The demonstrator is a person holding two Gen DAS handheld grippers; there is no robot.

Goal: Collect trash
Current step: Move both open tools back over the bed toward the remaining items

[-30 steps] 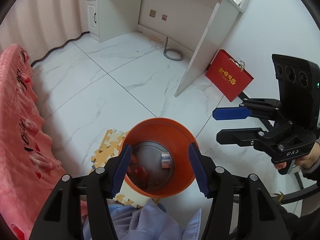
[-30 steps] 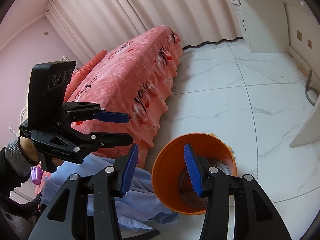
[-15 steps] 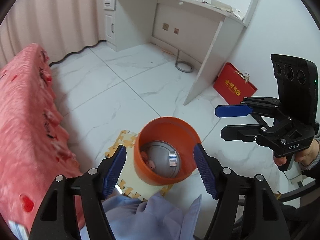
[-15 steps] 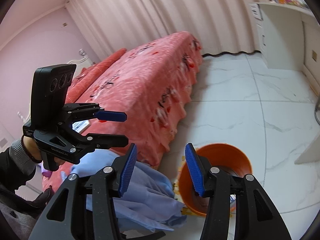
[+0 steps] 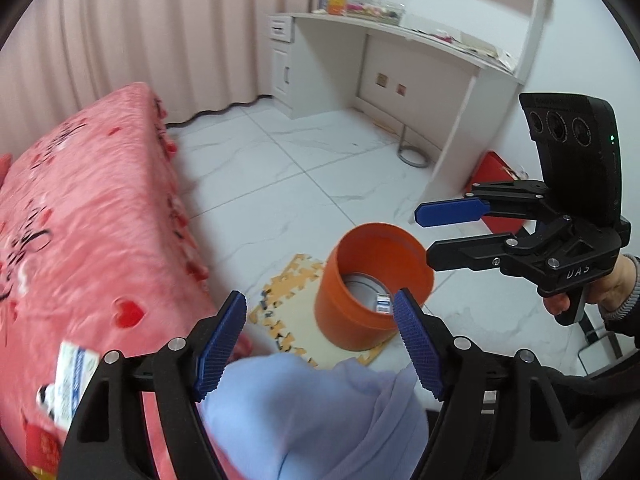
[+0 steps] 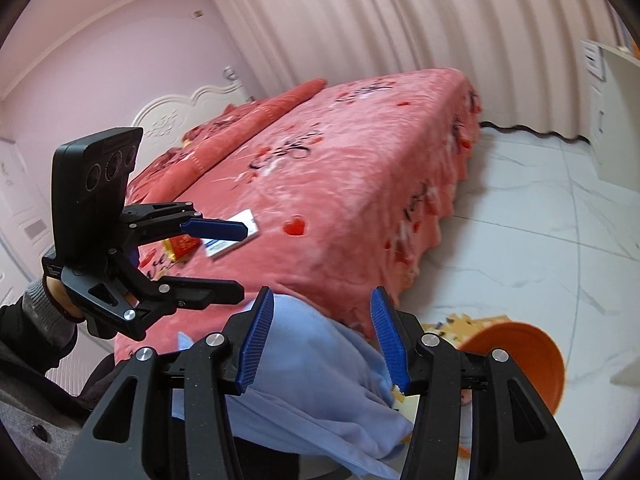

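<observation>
I'm working in a home bedroom: a bed (image 6: 360, 152) with a pink heart-print blanket and white headboard (image 6: 188, 108), pleated curtains (image 5: 160, 32), a white desk (image 5: 400, 52), marble-look floor tiles (image 5: 280, 184).

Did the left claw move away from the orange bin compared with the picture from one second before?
Yes. The left claw has pulled back and up from the orange bin, which now looks smaller, and its jaws have just been opening, empty.

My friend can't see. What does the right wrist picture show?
A pink bed fills the view, with a white-and-blue packet and a red packet lying on it. Both hand-held grippers, right and left, are open and empty; an orange bin stands on the floor.
</observation>
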